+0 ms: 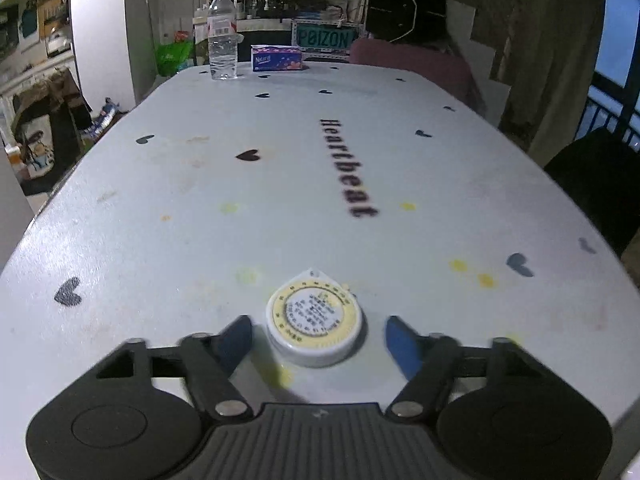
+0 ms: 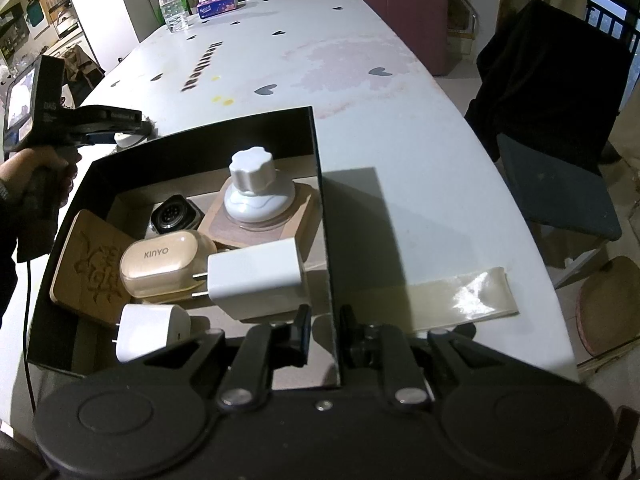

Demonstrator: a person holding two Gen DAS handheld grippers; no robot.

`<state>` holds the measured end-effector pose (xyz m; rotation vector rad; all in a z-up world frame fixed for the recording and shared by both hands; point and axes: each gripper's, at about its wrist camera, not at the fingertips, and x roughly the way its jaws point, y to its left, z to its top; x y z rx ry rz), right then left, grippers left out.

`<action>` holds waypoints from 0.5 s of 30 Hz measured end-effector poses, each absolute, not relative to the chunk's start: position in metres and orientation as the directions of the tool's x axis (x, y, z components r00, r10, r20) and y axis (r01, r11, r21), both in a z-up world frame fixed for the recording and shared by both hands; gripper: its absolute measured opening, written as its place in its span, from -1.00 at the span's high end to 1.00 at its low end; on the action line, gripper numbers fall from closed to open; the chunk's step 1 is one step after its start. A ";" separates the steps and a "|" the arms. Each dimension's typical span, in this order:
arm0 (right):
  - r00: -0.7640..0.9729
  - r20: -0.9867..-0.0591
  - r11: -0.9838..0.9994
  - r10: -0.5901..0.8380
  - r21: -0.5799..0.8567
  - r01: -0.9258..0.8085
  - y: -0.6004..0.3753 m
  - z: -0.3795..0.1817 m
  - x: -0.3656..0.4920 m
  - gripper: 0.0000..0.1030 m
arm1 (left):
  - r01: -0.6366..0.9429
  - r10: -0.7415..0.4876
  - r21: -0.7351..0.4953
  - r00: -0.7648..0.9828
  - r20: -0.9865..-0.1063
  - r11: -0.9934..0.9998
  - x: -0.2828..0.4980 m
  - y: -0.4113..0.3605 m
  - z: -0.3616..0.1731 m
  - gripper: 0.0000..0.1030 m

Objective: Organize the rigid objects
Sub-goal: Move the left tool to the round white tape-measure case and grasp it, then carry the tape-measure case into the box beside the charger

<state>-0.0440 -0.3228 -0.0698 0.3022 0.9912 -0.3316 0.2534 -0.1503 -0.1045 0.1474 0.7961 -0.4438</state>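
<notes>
While the left gripper [image 1: 318, 342] straddles the round white-and-yellow tape measure [image 1: 314, 322] at lower centre, pads apart from it, an off-centre squeeze could skid it away; the right gripper [image 2: 324, 330] pinches the black cardboard box's wall [image 2: 326, 240].

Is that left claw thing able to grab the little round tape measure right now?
Probably yes. The left gripper has its blue fingers either side of the tape measure, not yet touching, and the table around it is bare.
</notes>
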 end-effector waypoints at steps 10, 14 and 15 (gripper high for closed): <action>0.506 -0.852 0.909 -0.134 0.097 0.405 -0.323 -0.070 -0.044 0.67 | 0.520 -0.399 -0.008 0.644 -0.652 0.854 0.229 -0.137 -0.092 -0.02; 0.506 -0.852 0.909 -0.133 0.099 0.406 -0.323 -0.070 -0.044 0.67 | 0.589 -0.475 -0.016 0.634 -0.611 0.808 0.206 -0.128 -0.066 -0.02; 0.506 -0.852 0.908 -0.131 0.102 0.406 -0.324 -0.070 -0.044 0.68 | 0.608 -0.497 -0.022 0.628 -0.599 0.794 0.199 -0.125 -0.058 -0.02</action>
